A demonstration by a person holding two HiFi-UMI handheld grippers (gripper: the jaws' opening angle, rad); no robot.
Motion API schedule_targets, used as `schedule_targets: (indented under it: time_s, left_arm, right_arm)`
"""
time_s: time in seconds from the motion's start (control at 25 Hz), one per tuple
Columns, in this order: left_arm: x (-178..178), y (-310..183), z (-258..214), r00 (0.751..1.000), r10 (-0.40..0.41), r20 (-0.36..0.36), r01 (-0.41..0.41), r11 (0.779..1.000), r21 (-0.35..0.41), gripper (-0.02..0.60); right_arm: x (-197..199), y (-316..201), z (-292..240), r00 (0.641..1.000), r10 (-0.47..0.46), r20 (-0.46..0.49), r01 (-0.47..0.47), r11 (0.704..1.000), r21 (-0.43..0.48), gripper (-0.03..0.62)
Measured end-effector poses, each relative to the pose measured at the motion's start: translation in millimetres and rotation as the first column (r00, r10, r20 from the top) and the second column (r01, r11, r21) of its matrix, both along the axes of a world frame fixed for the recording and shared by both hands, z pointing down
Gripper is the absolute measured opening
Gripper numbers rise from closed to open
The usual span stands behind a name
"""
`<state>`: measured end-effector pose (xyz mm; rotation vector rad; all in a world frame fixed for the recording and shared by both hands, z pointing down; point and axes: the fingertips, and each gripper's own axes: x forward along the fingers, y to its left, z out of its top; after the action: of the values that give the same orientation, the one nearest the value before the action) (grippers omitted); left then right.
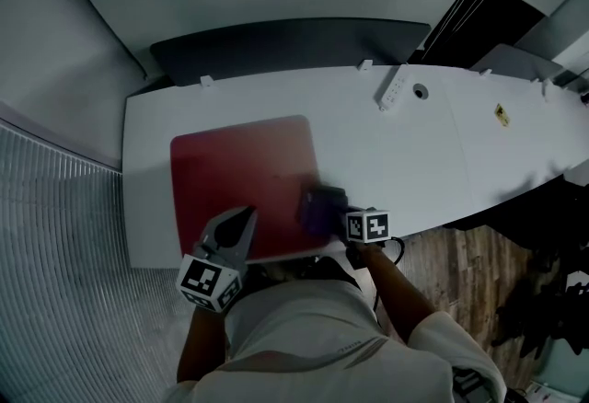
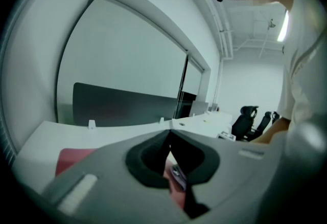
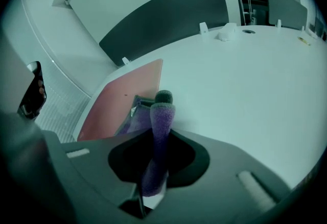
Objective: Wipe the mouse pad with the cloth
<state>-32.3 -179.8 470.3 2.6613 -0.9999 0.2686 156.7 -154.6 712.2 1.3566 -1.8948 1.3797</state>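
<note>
A red mouse pad (image 1: 241, 173) lies on the left part of the white desk (image 1: 396, 162). Over the pad's near right corner sits a bunched purple cloth (image 1: 317, 210), and my right gripper (image 1: 333, 213) is shut on it. In the right gripper view the cloth (image 3: 158, 136) stands up as a folded strip between the jaws, with the mouse pad (image 3: 125, 100) just beyond it on the left. My left gripper (image 1: 247, 215) hovers at the pad's near edge, left of the cloth. Its jaws meet at the tips in the left gripper view (image 2: 169, 133), with nothing held.
A white power strip (image 1: 394, 88) and a cable hole (image 1: 421, 91) are at the desk's far right. A dark partition panel (image 1: 285, 42) runs behind the desk. Wood floor (image 1: 465, 263) lies to the right, and office chairs (image 2: 250, 115) stand beyond the desk's end.
</note>
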Motion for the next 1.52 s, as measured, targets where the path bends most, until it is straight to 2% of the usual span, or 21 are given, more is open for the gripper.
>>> schedule_targets:
  time_s: [0.16,0.28,0.44,0.6,0.76,0.88,1.04,1.12,1.32,1.4,1.52]
  left_arm:
    - [-5.7,0.8,-1.3,1.000,-0.003,0.001,0.003,1.000,-0.003,0.003]
    - [-18.1,1.6,-3.3,1.000,-0.017,0.005,0.017,1.000,-0.001,0.003]
    - [-44.8,0.9,-7.3,0.998,-0.057,0.012,0.057,0.998,0.007,0.003]
    - [-86.9,3.2,-11.4,0.993,-0.116,0.013,0.116,0.993,0.019,0.003]
    - [-140.4,13.5,-15.8,0.979,-0.204,0.024,0.203,0.979,0.031,0.003]
    - [-185.0,24.5,-15.9,0.957,-0.287,0.038,0.287,0.958,0.027,0.003]
    - [-239.8,44.5,-13.6,0.913,-0.407,0.045,0.406,0.914,0.029,0.003]
    - [-257.8,55.7,-11.3,0.898,-0.438,0.041,0.437,0.899,0.026,0.003]
    - [-282.8,76.6,-12.8,0.878,-0.478,0.043,0.477,0.879,0.014,0.003]
    - [-288.6,76.2,-10.9,0.877,-0.478,0.043,0.478,0.878,0.008,0.003]
    - [-288.4,71.8,-4.5,0.888,-0.459,0.037,0.459,0.888,0.003,0.002]
  right_arm:
    - [10.6,-4.3,-19.0,1.000,0.023,0.006,-0.023,0.998,0.058,0.049]
    - [0.9,-12.4,-50.5,1.000,0.007,0.030,-0.011,0.991,0.137,0.048]
    - [-46.0,-24.9,-91.5,0.991,-0.074,0.114,0.047,0.973,0.224,0.048]
    - [-123.9,-34.6,-117.4,0.957,-0.189,0.219,0.127,0.955,0.268,0.048]
    - [-211.8,-29.5,-118.2,0.901,-0.331,0.281,0.259,0.929,0.266,0.048]
    - [-282.6,-16.1,-117.4,0.831,-0.426,0.356,0.357,0.901,0.246,0.048]
    - [-375.4,10.0,-108.7,0.723,-0.565,0.398,0.512,0.824,0.242,0.048]
    - [-411.9,24.0,-96.0,0.692,-0.596,0.409,0.558,0.800,0.221,0.048]
    - [-462.6,41.0,-61.5,0.691,-0.620,0.372,0.623,0.772,0.128,0.049]
    - [-463.7,38.1,-45.7,0.712,-0.611,0.346,0.621,0.778,0.098,0.049]
    - [-445.3,29.3,-27.8,0.753,-0.576,0.319,0.588,0.806,0.066,0.049]
